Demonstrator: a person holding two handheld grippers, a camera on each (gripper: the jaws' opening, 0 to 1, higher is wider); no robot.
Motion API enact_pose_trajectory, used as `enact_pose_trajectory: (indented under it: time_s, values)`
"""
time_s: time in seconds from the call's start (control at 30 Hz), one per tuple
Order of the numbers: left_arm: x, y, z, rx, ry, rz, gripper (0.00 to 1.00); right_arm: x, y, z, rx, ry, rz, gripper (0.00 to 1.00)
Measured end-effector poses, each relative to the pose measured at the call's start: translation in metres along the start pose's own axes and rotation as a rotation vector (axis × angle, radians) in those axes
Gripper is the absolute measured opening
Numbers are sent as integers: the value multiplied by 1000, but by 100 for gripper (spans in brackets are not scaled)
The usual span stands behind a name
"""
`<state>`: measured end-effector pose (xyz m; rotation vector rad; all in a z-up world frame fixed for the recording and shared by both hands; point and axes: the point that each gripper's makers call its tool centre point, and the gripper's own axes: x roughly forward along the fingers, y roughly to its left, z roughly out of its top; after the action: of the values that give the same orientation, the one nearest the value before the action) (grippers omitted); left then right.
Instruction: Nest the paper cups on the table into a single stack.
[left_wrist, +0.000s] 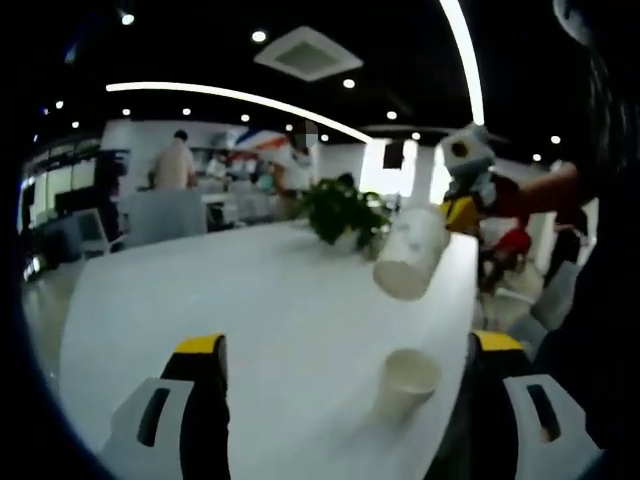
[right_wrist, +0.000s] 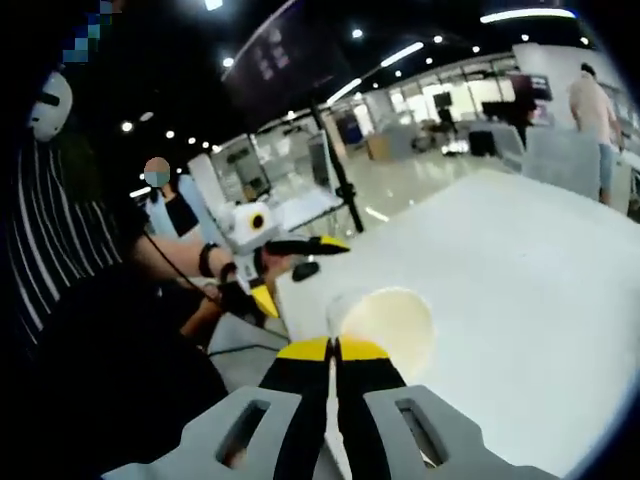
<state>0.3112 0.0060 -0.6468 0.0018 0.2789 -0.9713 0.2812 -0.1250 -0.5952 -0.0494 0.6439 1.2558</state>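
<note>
- Right tool (right_wrist: 333, 348) pinches a paper cup's (left_wrist: 411, 252) rim, apparently, carrying it aloft.
- Left tool (left_wrist: 345, 350) spread near second cup (left_wrist: 408, 378), upright on the surface (left_wrist: 250, 300).
- Nesting not yet done.

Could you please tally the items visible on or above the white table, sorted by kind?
Paper cups: 2, one held by the right gripper in the air, one standing on the table
Potted plants: 1
Total: 3
</note>
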Motion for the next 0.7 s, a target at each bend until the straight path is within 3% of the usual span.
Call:
enact_pose_trajectory:
  time_s: [0.27, 0.37, 0.57, 0.7]
  values:
    - [-10, 7, -5, -8, 14, 7, 99, 7, 6, -5, -140, 139, -28, 0]
    - [-13, 9, -8, -17, 15, 15, 99, 11, 12, -1, -165, 161, -28, 0]
    - [-17, 9, -14, -16, 30, 16, 99, 16, 15, -17, -351, 339, -48, 0]
    - [-18, 10, -17, -23, 34, 13, 99, 24, 20, -26, -412, 399, -32, 0]
